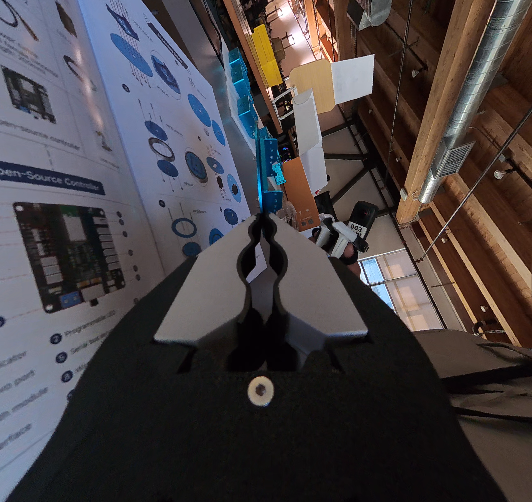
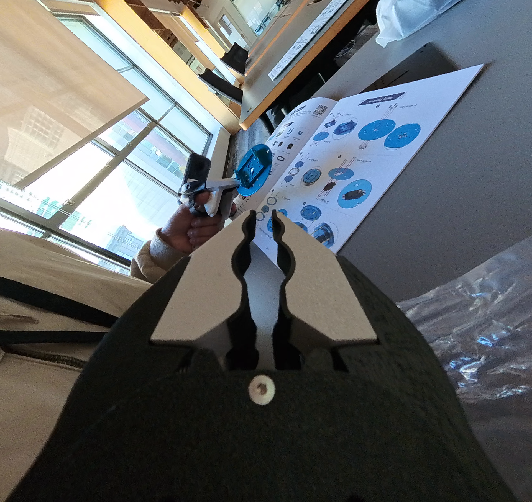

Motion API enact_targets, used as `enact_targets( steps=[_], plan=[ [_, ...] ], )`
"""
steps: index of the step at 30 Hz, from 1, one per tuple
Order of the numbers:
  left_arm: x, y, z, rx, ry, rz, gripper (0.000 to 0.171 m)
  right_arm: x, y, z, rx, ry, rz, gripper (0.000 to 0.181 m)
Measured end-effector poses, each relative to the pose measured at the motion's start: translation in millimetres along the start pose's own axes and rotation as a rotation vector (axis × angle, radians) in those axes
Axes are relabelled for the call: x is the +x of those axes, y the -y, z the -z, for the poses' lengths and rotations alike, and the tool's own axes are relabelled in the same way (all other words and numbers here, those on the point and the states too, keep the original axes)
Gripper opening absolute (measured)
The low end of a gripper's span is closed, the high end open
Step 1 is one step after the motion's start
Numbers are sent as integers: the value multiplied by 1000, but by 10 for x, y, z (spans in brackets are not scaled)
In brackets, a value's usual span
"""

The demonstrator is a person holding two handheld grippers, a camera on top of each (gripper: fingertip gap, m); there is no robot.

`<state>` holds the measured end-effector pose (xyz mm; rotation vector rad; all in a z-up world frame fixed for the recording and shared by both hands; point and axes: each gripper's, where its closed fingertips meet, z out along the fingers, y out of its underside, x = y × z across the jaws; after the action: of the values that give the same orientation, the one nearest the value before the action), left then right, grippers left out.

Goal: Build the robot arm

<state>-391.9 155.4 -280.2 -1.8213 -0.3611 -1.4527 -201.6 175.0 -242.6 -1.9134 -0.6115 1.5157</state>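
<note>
My left gripper (image 1: 263, 216) is shut on the rim of a blue round metal plate (image 1: 261, 177) with a blue bracket (image 1: 272, 154) on it, seen edge-on between the fingertips. The right wrist view shows the plate (image 2: 254, 171) face-on, held in the air by the left gripper (image 2: 237, 182) in a person's hand (image 2: 187, 229), just above the open instruction booklet (image 2: 374, 157). My right gripper (image 2: 264, 215) is open a little and empty, over the booklet's near edge. It also shows in the left wrist view (image 1: 339, 238), beyond and to the right of the plate.
The booklet (image 1: 172, 143) lies on a grey table (image 2: 431, 229). Several blue metal parts (image 1: 241, 85) sit in white packing behind it, next to a brown cardboard box (image 1: 299, 189). Clear plastic wrap (image 2: 475, 330) and a white bag (image 2: 431, 2) lie on the table. A dark flat device (image 2: 417, 68) sticks out from under the booklet. One gripper's finger ends stand about 20 centimeters off the other's. My left tips are roughly 25 centimeters from the dark flat device (image 2: 417, 68). Seen from the left wrist view (image 1: 164, 21) as well.
</note>
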Motion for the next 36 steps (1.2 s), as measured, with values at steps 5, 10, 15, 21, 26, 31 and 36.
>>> enact_targets(
  steps=[5,10,15,21,26,31,36],
  plan=[
    [-5,-32,-24,-10,-14,20,0,33,0,5,3,1,-23,9],
    [31,-55,-52,-32,-39,35,0,27,-16,-6,-7,1,-16,10],
    [45,-73,-56,-39,-45,41,0,31,-24,-3,-11,2,-22,10],
    [71,-100,-52,-40,-58,54,0,16,-55,-24,-26,8,-25,11],
    [84,-115,-53,-46,-64,55,0,9,-55,-29,-26,10,-25,11],
    [90,-103,-52,-38,-62,53,0,1,-47,-27,-22,7,-20,11],
    [95,-90,-52,-27,-52,61,0,-5,-59,-35,-24,4,-19,11]
  ],
)
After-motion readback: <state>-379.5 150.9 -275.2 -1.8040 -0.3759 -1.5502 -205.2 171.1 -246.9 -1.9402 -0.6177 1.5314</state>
